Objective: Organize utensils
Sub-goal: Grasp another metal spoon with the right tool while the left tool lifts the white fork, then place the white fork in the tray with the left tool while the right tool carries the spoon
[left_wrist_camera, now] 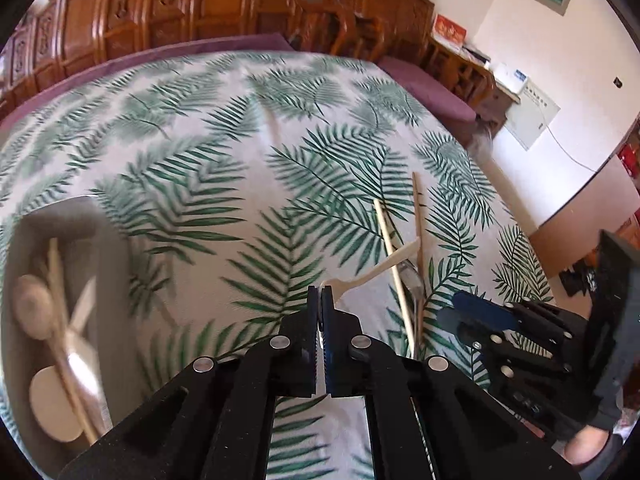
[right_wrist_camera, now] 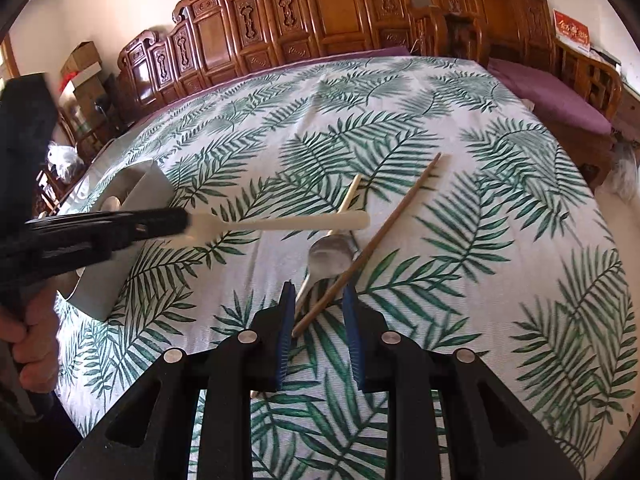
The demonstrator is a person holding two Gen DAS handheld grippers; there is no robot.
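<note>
My left gripper (left_wrist_camera: 320,300) is shut on the head end of a cream plastic utensil (left_wrist_camera: 376,270) and holds it above the table; it shows in the right wrist view (right_wrist_camera: 280,224) sticking out of the left gripper (right_wrist_camera: 176,220). My right gripper (right_wrist_camera: 316,312) is open around the near end of a brown chopstick (right_wrist_camera: 384,232), just above the cloth. A metal spoon (right_wrist_camera: 330,258) and a pale chopstick (right_wrist_camera: 348,196) lie beside it. A grey utensil tray (left_wrist_camera: 100,264) at the left holds a wooden spoon (left_wrist_camera: 32,304) and other utensils.
The table has a white cloth with green fern leaves (right_wrist_camera: 440,320). Carved wooden chairs (right_wrist_camera: 320,12) line the far side, with a purple cushion (right_wrist_camera: 560,96) at the right. The right gripper shows in the left wrist view (left_wrist_camera: 480,316).
</note>
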